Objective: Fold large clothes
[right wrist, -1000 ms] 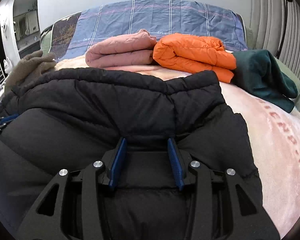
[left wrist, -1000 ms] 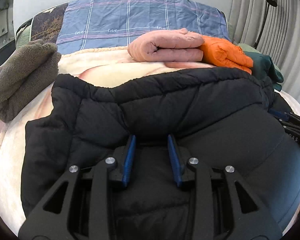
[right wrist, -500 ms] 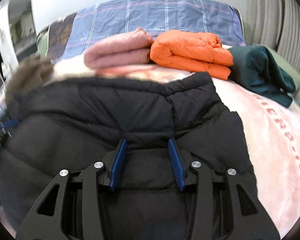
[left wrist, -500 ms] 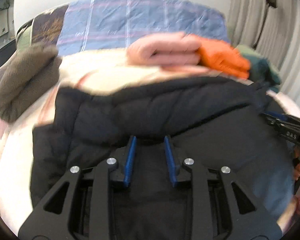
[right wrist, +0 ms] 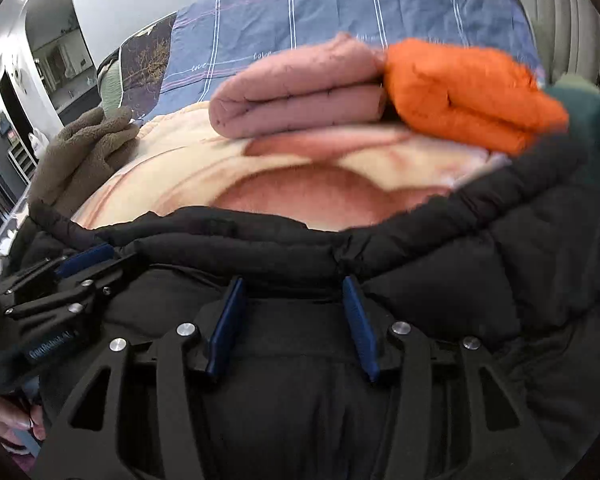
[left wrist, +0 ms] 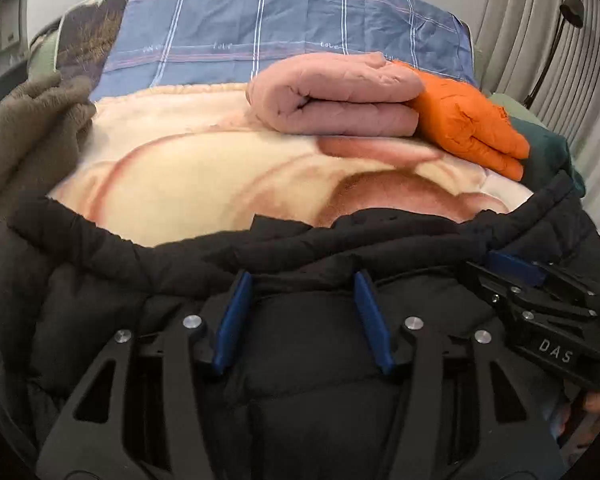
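While the black puffer jacket [left wrist: 300,360] lies bunched across the near end of the bed, we note both tongs sunk in its quilted folds. The left gripper [left wrist: 302,280] has blue fingers [left wrist: 232,320] spread, with jacket fabric bulging between them; we cannot tell whether they actually pinch it. The right gripper [right wrist: 292,284] shows the same (pads apart, cloth between). Beyond the hem lies a cream blanket [left wrist: 204,168]. Farther back sit a folded pink quilt [left wrist: 336,100] touching an orange jacket [left wrist: 468,128], and a brown fleece [right wrist: 84,148] at left.
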`<state>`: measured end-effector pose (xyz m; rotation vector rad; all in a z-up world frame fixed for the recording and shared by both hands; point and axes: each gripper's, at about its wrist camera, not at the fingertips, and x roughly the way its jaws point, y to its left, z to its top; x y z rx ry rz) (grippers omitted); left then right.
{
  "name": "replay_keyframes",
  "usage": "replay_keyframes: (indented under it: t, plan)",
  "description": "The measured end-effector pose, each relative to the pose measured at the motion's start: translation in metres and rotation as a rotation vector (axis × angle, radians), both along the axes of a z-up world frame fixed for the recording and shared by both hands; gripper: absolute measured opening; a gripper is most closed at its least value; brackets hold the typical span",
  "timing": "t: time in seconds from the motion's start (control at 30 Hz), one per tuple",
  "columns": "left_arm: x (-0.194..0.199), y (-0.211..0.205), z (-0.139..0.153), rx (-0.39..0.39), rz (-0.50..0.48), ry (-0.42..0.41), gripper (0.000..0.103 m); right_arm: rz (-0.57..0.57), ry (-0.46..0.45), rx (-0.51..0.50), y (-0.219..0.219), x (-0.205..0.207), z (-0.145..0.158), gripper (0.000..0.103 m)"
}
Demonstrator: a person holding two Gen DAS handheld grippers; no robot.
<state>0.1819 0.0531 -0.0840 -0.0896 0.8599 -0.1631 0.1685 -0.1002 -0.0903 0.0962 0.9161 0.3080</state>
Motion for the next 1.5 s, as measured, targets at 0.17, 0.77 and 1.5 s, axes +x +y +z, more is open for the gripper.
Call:
replay_keyframes:
  t: [0.17, 0.77, 1.5]
  plan:
    - [-0.003, -0.001, -0.007, 0.006, -0.001, -0.015, 0.055, 0.000, -0.021, -0.028, 0.006, -0.003, -0.005, 0.051]
    - [-0.021, 0.013, 0.015, 0.030, 0.035, -0.052, 0.051, -0.043, -0.085, -0.141, -0.011, -0.018, 0.036, 0.050]
    - [-0.008, 0.073, -0.020, 0.029, 0.178, 0.008, 0.053, -0.239, -0.024, -0.115, -0.092, 0.005, -0.006, 0.057]
